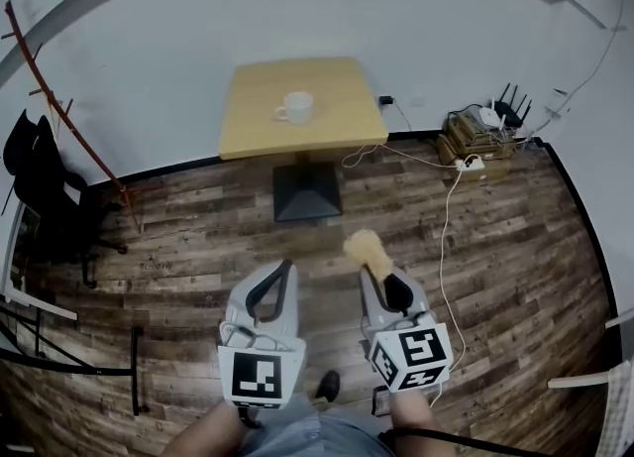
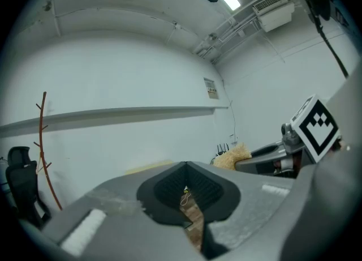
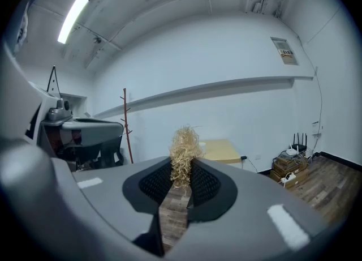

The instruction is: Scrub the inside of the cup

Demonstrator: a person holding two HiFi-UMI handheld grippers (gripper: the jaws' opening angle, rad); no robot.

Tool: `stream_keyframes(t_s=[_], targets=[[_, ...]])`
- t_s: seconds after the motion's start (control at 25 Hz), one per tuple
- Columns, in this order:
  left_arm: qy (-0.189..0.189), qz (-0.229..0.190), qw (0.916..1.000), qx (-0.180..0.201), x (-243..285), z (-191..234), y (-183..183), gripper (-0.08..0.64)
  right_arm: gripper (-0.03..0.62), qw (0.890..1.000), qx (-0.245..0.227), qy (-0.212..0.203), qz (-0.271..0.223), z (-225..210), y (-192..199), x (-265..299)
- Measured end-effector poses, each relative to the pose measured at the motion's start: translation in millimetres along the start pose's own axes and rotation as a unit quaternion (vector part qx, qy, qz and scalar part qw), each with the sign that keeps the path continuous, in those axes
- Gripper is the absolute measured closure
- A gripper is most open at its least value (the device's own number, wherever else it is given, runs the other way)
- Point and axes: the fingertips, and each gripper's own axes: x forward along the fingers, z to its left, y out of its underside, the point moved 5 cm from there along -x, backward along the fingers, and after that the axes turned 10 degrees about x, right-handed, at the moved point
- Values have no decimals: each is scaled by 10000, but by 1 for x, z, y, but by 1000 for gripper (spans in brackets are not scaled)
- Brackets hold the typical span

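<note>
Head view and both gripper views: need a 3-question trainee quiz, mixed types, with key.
1. True or false: the cup stands on the table.
2. Which one holds the straw-coloured scrubber? A: left gripper. B: right gripper. C: neither.
3. Fill in: the left gripper's jaws are ____, with nothing between them.
Key: 1 true; 2 B; 3 shut.

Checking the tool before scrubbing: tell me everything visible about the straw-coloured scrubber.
The scrubber is a loose, pale straw-coloured tuft of tangled, frayed fibres. The right gripper is shut on its lower part, so the tuft sticks out beyond the jaws. Nothing else touches it; it is held over the wooden floor, short of the table.
</note>
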Motion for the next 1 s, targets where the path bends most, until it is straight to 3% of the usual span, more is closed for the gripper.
stream_keyframes(t_s=[0.28, 0.6, 0.88, 1.0], targets=[[25, 35, 9997, -231, 59, 30, 15, 538, 515, 9998, -11, -12, 190, -14, -3, 58], [-86, -176, 9991, -374, 123, 99, 16, 538, 515, 9995, -256, -133, 92, -7, -43, 149], [-127, -452, 9989, -63, 161, 155, 19, 539, 515, 9985, -498, -206, -52, 6, -70, 215], [-157, -498, 9980, -347, 175, 169, 20, 538, 515, 9983, -549, -187, -96, 8, -77, 234]])
